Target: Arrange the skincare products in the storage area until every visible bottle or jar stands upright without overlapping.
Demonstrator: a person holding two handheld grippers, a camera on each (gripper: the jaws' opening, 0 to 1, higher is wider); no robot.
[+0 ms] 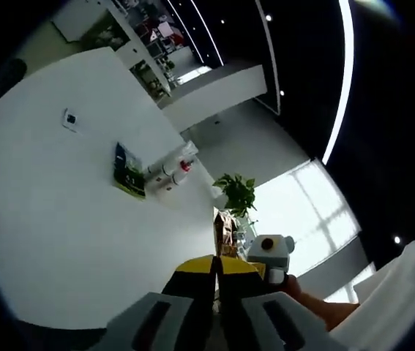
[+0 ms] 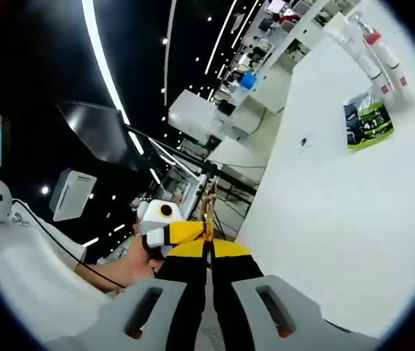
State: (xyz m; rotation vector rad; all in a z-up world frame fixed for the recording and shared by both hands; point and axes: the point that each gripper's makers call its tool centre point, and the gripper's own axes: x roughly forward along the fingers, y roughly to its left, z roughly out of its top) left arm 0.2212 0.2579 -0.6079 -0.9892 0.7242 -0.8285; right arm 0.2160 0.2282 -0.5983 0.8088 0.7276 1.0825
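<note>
White table (image 1: 61, 219), dark ceiling with light strips (image 1: 342, 80), bright window (image 1: 306, 212), potted plant (image 1: 238, 191), shelving (image 1: 152, 40)

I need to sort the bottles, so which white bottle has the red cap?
The white bottle with the red pump cap at the row's outer end; the white bottles beside it have white tops.

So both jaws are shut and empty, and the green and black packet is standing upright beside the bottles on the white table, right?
Not quite. The green and black packet lies flat on the white table, as the right gripper view shows. It is beside the bottles, and both the left gripper and the right gripper have shut, empty jaws.
</note>
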